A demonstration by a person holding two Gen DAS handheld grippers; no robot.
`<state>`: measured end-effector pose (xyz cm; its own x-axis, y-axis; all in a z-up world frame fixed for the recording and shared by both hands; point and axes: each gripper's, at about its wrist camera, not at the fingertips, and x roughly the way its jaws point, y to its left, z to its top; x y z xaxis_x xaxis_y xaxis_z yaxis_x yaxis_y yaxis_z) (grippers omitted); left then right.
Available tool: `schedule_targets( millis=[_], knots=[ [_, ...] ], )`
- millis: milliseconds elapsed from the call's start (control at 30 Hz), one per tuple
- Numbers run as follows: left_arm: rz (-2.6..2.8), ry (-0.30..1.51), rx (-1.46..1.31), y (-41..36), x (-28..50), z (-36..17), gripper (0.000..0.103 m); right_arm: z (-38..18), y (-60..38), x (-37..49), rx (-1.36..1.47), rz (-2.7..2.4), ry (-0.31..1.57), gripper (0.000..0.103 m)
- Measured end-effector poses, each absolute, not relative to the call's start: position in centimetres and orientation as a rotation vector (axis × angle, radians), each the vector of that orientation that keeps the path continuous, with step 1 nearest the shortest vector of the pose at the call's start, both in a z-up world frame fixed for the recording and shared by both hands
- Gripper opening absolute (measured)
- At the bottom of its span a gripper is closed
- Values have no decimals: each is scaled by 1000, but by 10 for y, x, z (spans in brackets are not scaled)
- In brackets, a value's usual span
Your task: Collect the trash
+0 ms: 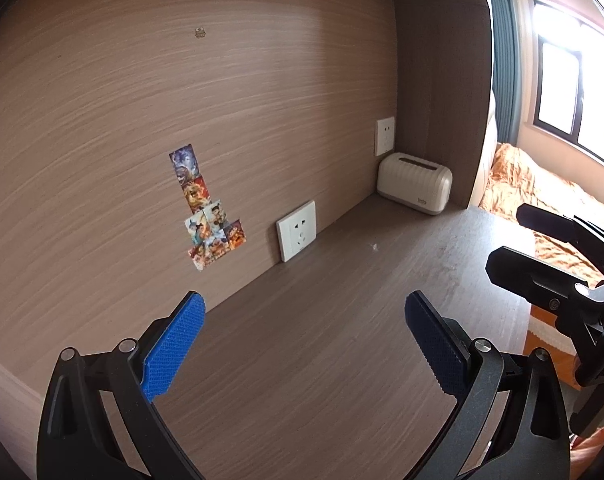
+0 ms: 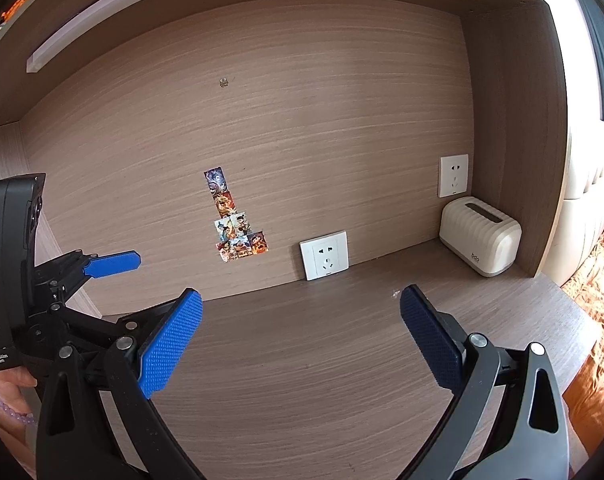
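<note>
In the left wrist view the left tool (image 1: 303, 344) fills the bottom of the frame, its blue-padded fingers (image 1: 174, 348) spread wide with nothing between them, pointing forward and slightly down over the wood-grain counter (image 1: 302, 380). At the right edge of that frame the right tool (image 1: 549, 264) shows as dark metal parts hovering over the counter's edge.

In the right wrist view the right tool (image 2: 302, 344) is likewise spread, empty, held low over the counter and aimed at the back panel. At the left edge of this frame the left tool (image 2: 114, 264) appears side-on, tilted, with a hand (image 2: 10, 388) wearing a pale bead bracelet gripping its handle at lower left.

A tiny white scrap (image 1: 373, 245) lies on the counter right of centre, ahead of both tools, touching neither. Beyond it, in the right-hand corner, stands a cream tissue box (image 1: 415, 182). A white wall socket (image 1: 297, 231) sits low on the back panel at centre, a second socket (image 1: 385, 136) higher near the box. Colourful stickers (image 1: 206, 212) cluster left of centre. An orange bedspread (image 1: 521, 184) lies at the far right.
</note>
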<state>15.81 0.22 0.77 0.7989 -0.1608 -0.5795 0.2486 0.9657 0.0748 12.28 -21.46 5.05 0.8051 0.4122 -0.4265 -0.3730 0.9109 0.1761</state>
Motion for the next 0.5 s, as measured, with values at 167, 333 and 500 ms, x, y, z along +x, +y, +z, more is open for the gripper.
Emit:
schedule_targets(
  millis=[167,333,500],
  knots=[
    [-227,603,154,2,160,8,98,50,-215,124,83,417,476,99],
    [-229,599,161,-1,158,8,98,50,-216,124,82,413,477,99],
    [-228,598,153,0,157,8,98,48,-216,123,81,415,480,99]
  ],
)
